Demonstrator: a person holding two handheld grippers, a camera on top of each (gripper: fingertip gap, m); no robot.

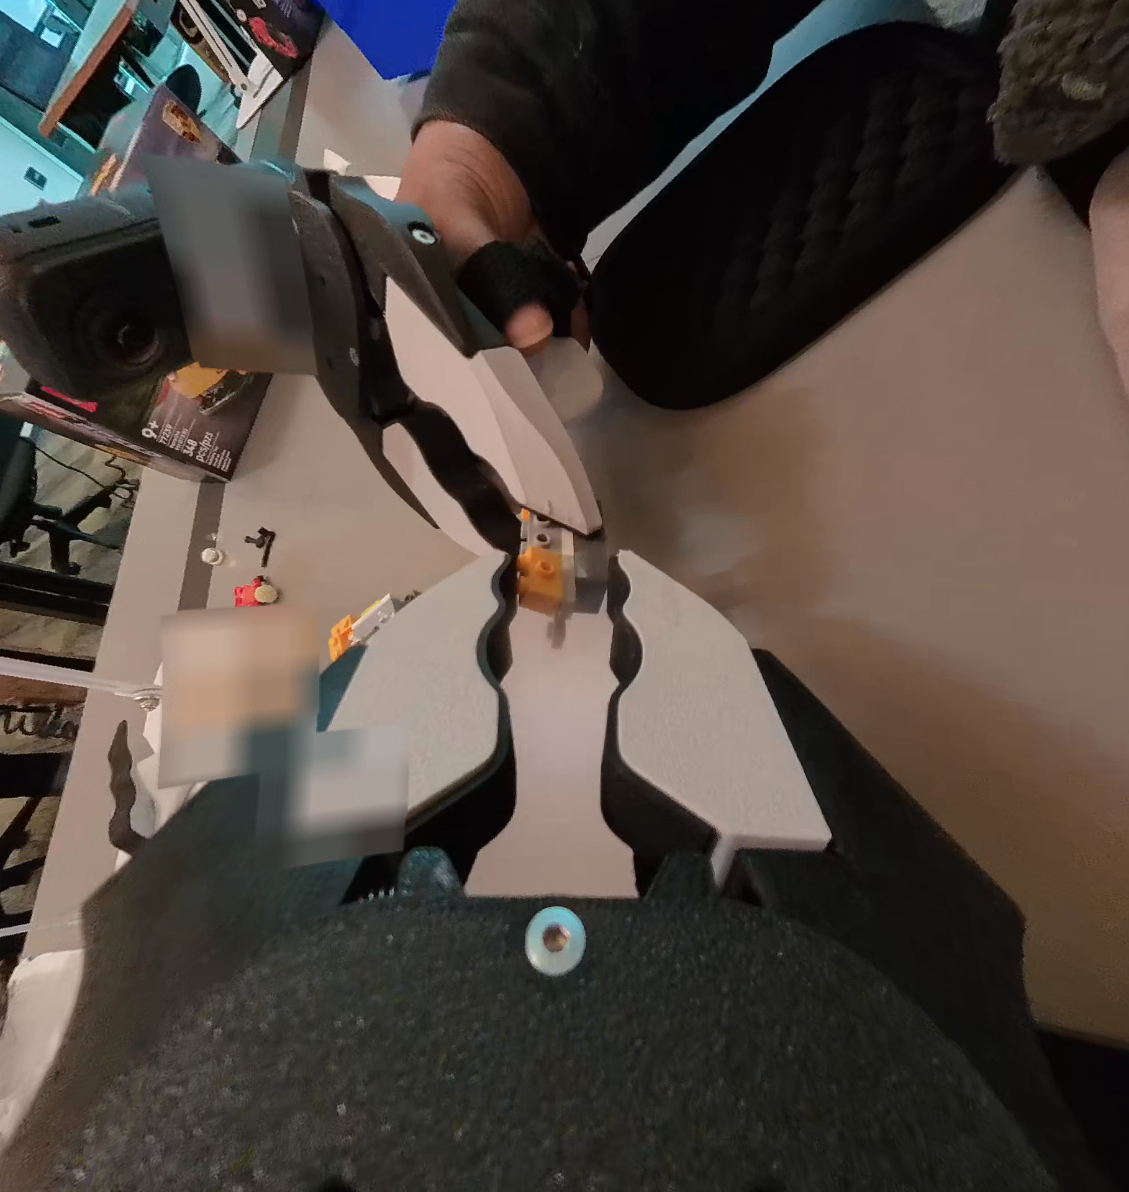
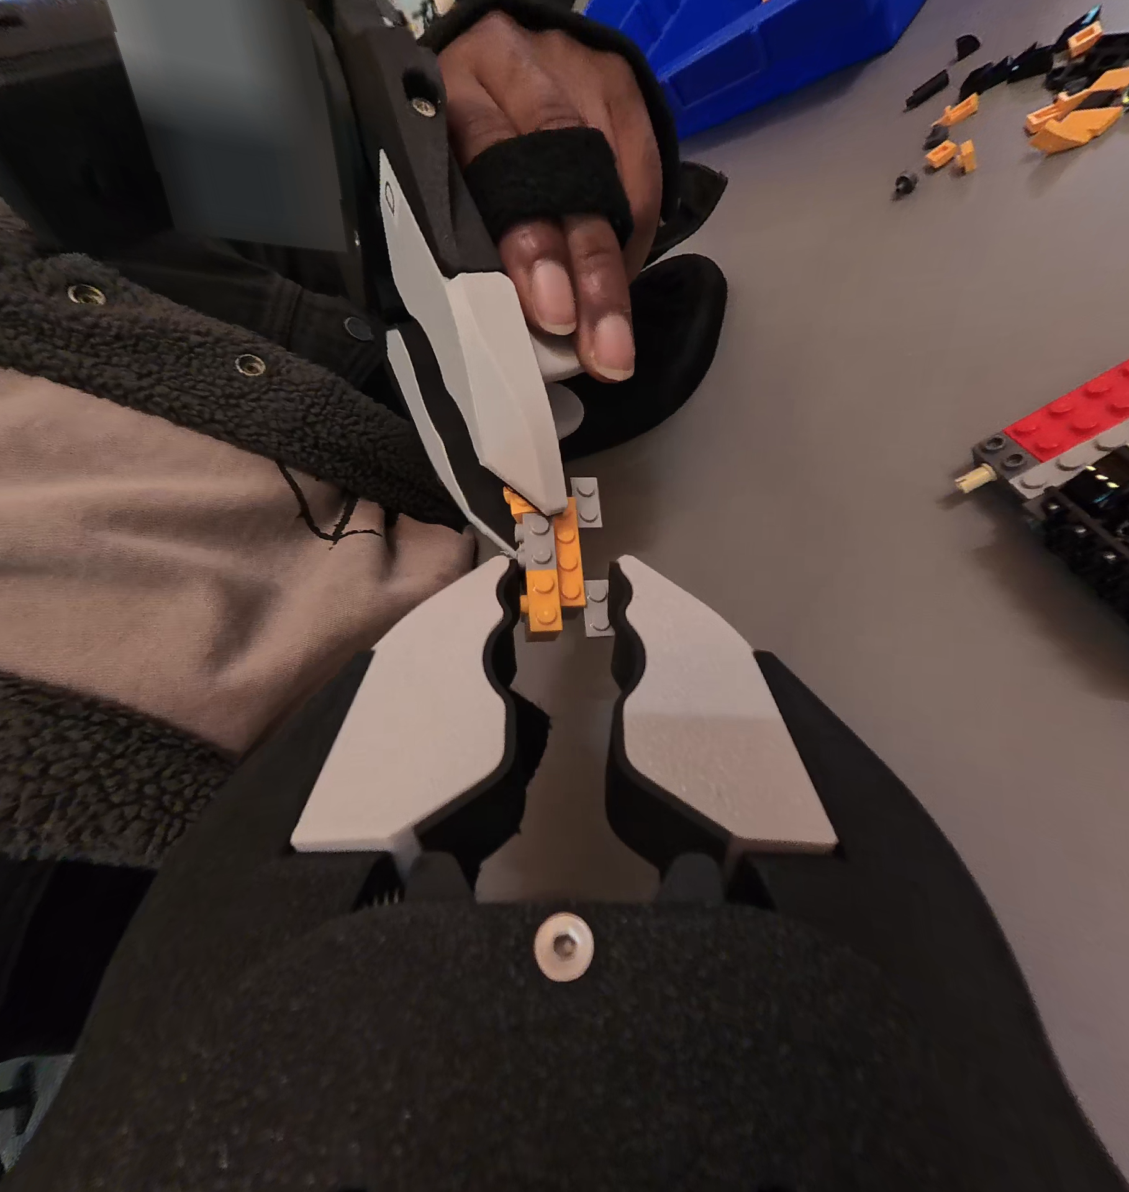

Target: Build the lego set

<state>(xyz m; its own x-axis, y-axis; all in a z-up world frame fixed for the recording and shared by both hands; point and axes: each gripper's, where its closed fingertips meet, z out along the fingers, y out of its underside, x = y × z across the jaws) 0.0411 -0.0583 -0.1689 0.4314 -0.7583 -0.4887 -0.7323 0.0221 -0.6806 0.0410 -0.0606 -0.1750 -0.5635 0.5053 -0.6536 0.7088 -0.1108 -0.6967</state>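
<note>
Orange-and-grey small brick assembly [image 2: 565, 567] on grey tabletop [image 2: 839, 361], gripped between left gripper [image 1: 559, 567] fingers, pinched by right gripper [image 2: 559, 574] too. Right view only: red-and-black studded build [image 2: 1104, 477], loose orange parts [image 2: 1059, 109], open tabletop between. Left view only: dark product box [image 1: 188, 426] near far edge.

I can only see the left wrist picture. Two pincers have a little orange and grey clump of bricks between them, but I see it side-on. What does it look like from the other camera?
Observer: In the right wrist view the small assembly shows its studded top, orange down the middle with grey sticking out at the sides.
Visitor: Is there a bigger model anywhere?
Observer: Yes. A larger build lies to the right, mostly black, with a red plate on it.
Visitor: Any more bricks?
Observer: Loose orange and black pieces lie scattered farther back on the grey table.
</note>
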